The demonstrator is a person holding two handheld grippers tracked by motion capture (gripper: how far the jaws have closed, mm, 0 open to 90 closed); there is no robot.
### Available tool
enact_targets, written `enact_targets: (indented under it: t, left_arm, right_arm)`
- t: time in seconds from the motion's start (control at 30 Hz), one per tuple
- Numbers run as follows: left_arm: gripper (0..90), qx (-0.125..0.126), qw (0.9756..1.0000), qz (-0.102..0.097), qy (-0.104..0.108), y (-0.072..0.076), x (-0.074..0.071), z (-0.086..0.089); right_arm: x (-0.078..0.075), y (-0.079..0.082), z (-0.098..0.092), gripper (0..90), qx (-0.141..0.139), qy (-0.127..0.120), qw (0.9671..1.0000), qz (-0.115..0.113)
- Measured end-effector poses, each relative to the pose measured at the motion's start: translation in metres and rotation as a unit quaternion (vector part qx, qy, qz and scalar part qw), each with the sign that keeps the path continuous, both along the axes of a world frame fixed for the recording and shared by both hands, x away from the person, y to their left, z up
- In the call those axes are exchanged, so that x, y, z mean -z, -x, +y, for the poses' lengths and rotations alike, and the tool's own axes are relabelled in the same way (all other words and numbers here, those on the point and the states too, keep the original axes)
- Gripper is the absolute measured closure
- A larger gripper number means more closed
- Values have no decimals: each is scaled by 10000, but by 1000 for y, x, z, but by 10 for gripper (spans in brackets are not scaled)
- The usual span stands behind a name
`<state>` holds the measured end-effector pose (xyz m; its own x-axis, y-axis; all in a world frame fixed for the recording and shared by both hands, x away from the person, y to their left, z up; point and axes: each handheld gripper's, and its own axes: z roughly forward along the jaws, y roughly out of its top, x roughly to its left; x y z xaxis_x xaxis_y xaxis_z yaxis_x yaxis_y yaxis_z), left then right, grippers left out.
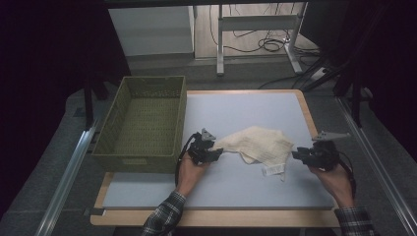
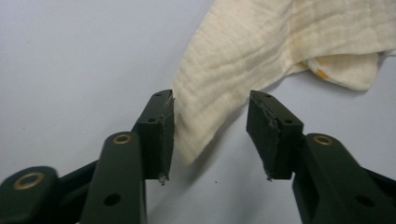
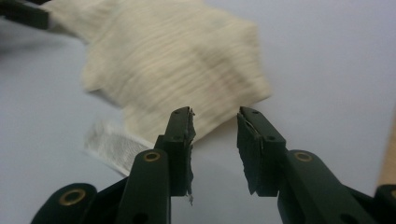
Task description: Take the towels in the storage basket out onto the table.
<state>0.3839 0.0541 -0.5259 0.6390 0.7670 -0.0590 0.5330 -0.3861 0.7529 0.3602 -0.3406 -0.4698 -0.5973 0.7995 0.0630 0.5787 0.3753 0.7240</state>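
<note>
A cream ribbed cloth [image 1: 258,145] lies crumpled on the pale mat in the middle of the table. My left gripper [image 1: 219,152] is at the cloth's left tip and stands open; in the left gripper view that tip of the cloth [image 2: 210,93] hangs loosely between the jaws of the gripper [image 2: 210,135], brushing the left pad. At the cloth's right edge my right gripper [image 1: 296,155] is open too; in the right gripper view the cloth [image 3: 173,60] ends just ahead of its gripper [image 3: 215,144]. A white label strip [image 3: 107,140] sticks out from under the cloth.
A green woven basket [image 1: 137,160] stands on the table's left side, close to my left hand. The pale mat [image 1: 221,189] stretches bare toward the near edge. Beyond the table are a desk frame and cables [image 1: 265,44] on the floor.
</note>
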Motion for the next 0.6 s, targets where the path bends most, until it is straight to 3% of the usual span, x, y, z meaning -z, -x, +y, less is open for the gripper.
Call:
enact_targets:
  t: [0.03, 0.13, 0.2, 0.23, 0.27, 0.3, 0.33, 0.37, 0.4, 0.43, 0.5, 0.53, 0.57, 0.6]
  left_arm:
    - [484, -55, 10000, -27, -41, -1, 1, 1]
    - [460, -118, 9999, -28, -83, -3, 3, 2]
    - [440, -198, 9997, 14, -110, -5, 6, 1]
    - [441, -176, 9995, 28, -250, -7, 8, 0]
    - [444, -176, 9995, 28, -250, -7, 8, 0]
    - [445, -228, 9990, 57, -369, -9, 11, -2]
    - [458, -228, 9990, 57, -369, -9, 11, -2]
    - [487, -185, 9995, 114, -236, -10, 11, -2]
    - [510, -185, 9995, 114, -236, -10, 11, -2]
    - [551, -147, 9996, 101, -197, -10, 12, -2]
    - [598, -120, 9997, 98, -172, -10, 12, -2]
    - [658, -102, 9998, 109, -143, -10, 12, -2]
    - [774, -57, 9999, 151, -52, -10, 12, -2]
    - [816, -57, 9999, 151, -52, -10, 12, -2]
  right_arm:
    - [3, 9, 4, 647, -157, -143, 9998, 36]
    - [11, 18, 13, 633, -372, -256, 9989, 101]
    - [19, 22, 23, 610, -509, -217, 9984, 145]
    - [30, 22, 35, 573, -623, -112, 9978, 186]
    - [30, 22, 35, 573, -623, -112, 9978, 186]
    - [39, 20, 43, 545, -639, 55, 9977, 215]
    - [39, 20, 43, 545, -639, 55, 9977, 215]
    - [47, 19, 49, 557, -652, 374, 9972, 54]
    - [47, 19, 49, 557, -652, 374, 9972, 54]
    - [49, 23, 52, 667, -612, 665, 9956, -242]
    - [48, 24, 53, 714, -574, 746, 9952, -285]
    - [49, 25, 53, 787, -549, 697, 9957, -255]
    - [48, 26, 53, 859, -562, 719, 9955, -239]
    - [48, 26, 53, 859, -562, 719, 9955, -239]
